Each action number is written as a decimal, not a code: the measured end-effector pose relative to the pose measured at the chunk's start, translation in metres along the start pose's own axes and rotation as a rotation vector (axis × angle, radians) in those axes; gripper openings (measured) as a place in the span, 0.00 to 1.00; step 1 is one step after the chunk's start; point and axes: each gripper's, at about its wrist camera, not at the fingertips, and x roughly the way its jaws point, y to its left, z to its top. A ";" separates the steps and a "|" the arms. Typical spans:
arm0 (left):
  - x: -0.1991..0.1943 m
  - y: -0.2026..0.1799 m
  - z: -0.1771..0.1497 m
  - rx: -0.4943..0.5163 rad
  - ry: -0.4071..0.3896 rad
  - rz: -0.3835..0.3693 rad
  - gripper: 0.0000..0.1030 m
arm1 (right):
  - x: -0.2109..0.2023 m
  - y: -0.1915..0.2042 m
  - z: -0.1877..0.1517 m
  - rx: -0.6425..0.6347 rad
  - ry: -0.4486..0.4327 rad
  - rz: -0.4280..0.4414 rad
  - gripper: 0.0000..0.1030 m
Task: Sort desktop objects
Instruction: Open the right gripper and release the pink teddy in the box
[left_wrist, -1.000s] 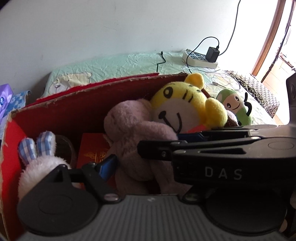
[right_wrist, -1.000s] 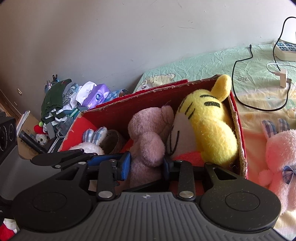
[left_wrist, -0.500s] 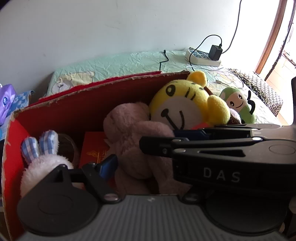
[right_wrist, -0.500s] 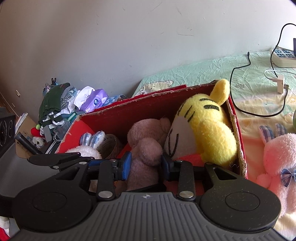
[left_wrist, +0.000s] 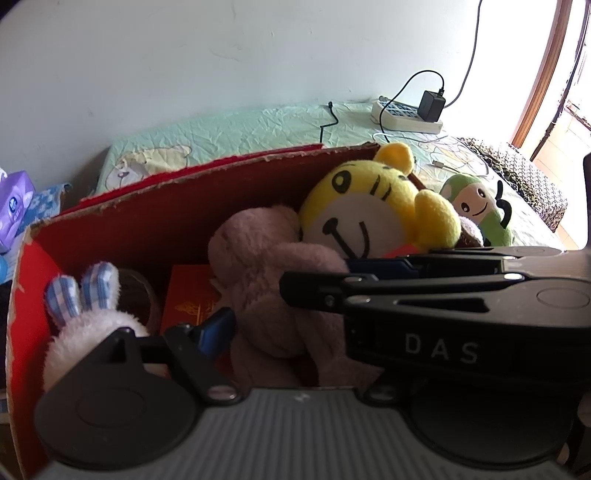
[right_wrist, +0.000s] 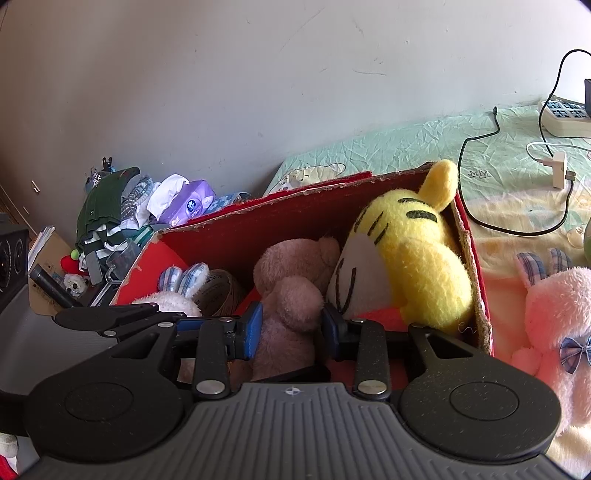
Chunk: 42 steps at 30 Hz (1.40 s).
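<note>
right tool (right_wrist: 291, 326): jaws part-open either side of brown bear (right_wrist: 291, 295), no clear pinch
left tool (left_wrist: 280, 314): width unclear, right tool blocks view
bear: centre of red box (right_wrist: 476, 273), beside yellow tiger (right_wrist: 413, 254)

Black right claw (right_wrist: 291, 326) (blue pads (right_wrist: 253, 325), silver screws, ribbed grey base).

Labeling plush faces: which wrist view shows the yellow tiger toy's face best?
Left wrist: the yellow tiger toy faces the camera, with eye and smile visible above the pink bear. Right wrist shows it from the side and back, with stripes, one ear and only a face edge.
</note>
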 end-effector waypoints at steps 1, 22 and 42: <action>0.000 0.000 0.000 0.000 0.000 0.001 0.76 | 0.000 0.000 0.000 0.000 0.000 0.000 0.36; 0.003 0.000 0.002 0.005 0.008 0.017 0.76 | 0.000 0.000 0.001 0.001 -0.005 0.001 0.35; 0.004 0.000 0.001 0.013 0.011 0.018 0.76 | 0.000 0.000 0.000 -0.001 -0.019 -0.002 0.34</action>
